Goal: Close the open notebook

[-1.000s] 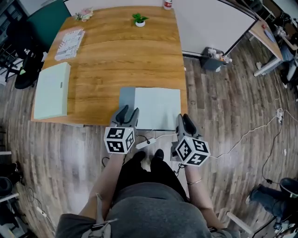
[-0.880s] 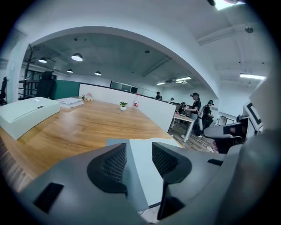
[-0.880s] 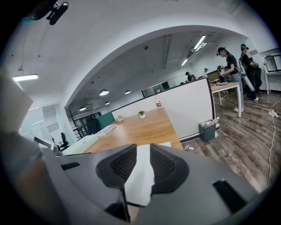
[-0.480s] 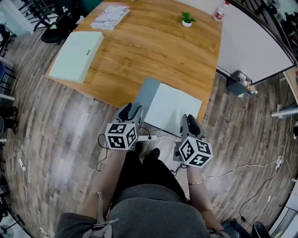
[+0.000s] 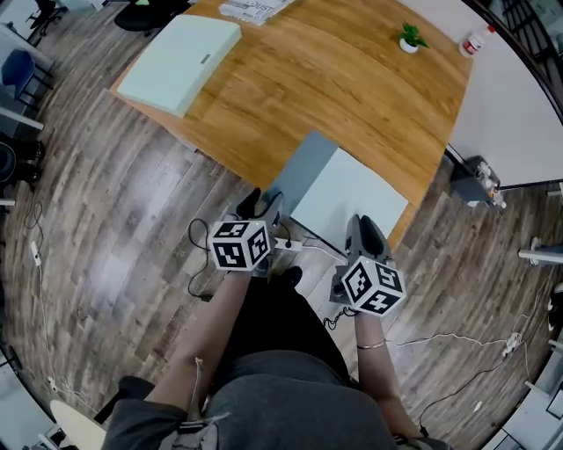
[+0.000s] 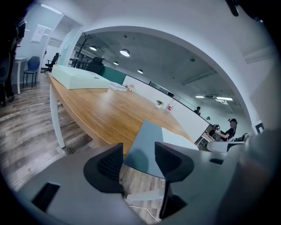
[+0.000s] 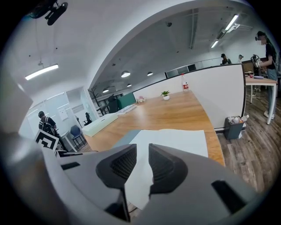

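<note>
The open notebook lies at the near corner of the wooden table (image 5: 352, 88), with a grey cover (image 5: 303, 167) on the left and a pale page (image 5: 356, 198) on the right. My left gripper (image 5: 258, 206) hovers just off the cover's near left corner. Its jaws have just been opening and stand wide. In the left gripper view, the cover (image 6: 147, 140) shows through the gap of the left gripper (image 6: 138, 154), untouched by the pads. My right gripper (image 5: 365, 230) is at the page's near edge, open by a narrow gap. The page (image 7: 175, 138) lies beyond the right gripper (image 7: 142, 156).
A pale green flat box (image 5: 180, 61) lies at the table's far left, with printed sheets (image 5: 255, 7) behind it. A small potted plant (image 5: 410, 37) and a bottle (image 5: 475, 39) stand at the far edge. A white panel (image 5: 519, 114), a bin (image 5: 479, 180) and floor cables (image 5: 202, 264) are nearby.
The head view has swung, so the table now runs diagonally. Both grippers have sunk a little by the notebook's near edge. The left one has rolled and its jaws have spread.
</note>
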A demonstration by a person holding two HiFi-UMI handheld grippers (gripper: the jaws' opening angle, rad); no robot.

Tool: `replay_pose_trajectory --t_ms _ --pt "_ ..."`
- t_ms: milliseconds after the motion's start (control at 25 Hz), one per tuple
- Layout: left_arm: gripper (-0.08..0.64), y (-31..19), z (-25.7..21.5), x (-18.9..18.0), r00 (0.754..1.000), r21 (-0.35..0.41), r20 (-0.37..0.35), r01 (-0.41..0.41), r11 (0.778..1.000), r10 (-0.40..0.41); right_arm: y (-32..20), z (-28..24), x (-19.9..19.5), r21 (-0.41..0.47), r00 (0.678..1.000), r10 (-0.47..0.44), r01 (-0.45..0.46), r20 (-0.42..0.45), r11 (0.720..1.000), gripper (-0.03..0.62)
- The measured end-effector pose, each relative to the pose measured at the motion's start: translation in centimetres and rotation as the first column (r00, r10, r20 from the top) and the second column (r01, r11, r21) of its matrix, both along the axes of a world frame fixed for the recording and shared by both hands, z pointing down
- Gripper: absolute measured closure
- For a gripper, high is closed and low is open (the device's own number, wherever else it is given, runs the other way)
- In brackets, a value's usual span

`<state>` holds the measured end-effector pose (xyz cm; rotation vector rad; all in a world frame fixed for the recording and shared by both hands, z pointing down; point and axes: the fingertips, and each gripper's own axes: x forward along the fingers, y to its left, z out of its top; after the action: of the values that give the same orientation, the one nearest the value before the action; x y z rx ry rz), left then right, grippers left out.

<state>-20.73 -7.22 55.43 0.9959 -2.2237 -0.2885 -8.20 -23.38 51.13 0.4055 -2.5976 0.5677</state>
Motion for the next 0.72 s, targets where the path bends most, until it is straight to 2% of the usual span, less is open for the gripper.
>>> replay_pose_trajectory --t_ms 400,720 --pt "0.344 0.5 2.7 0.7 0.990 0.043 -0.126 0.070 0.997 -0.064 0.9 1.0 -0.1 -0.006 0.999 -0.035 0.034 -0.030 0.999 0.506" --pt "0.378 0.6 3.2 0.8 0.974 0.132 -0.214 0.106 0.986 -0.077 0.7 0.9 1.0 -0.009 1.000 0.000 0.000 -0.030 1.000 0.509"
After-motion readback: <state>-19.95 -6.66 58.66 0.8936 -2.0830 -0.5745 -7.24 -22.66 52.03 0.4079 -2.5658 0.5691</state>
